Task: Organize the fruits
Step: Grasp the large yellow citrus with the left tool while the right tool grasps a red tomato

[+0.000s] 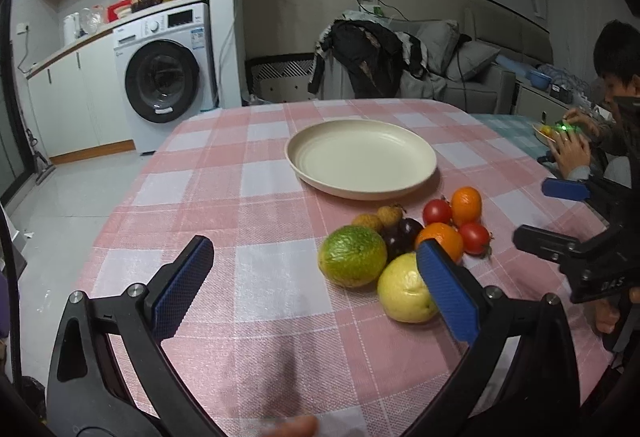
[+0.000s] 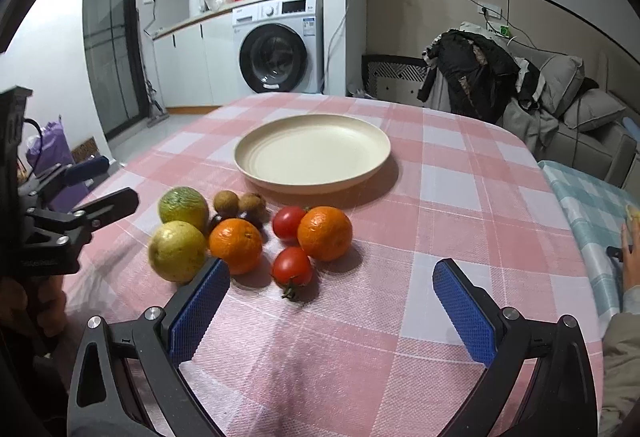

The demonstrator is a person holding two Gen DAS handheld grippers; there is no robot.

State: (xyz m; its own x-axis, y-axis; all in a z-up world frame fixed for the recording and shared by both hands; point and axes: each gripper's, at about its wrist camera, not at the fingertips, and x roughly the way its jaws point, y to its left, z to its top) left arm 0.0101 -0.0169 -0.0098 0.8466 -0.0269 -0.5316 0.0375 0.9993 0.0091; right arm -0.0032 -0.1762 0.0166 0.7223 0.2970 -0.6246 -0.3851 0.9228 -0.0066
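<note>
A cream plate stands empty on the pink checked tablecloth. In front of it lies a cluster of fruit: a green fruit, a yellow fruit, two oranges, two tomatoes, two brown longans and a dark plum. My left gripper is open and empty, its right finger next to the yellow fruit. My right gripper is open and empty, just short of the near tomato.
A second table with a teal checked cloth adjoins on the right, where another person handles things. A chair draped with dark clothes stands behind the table. A washing machine is at the back.
</note>
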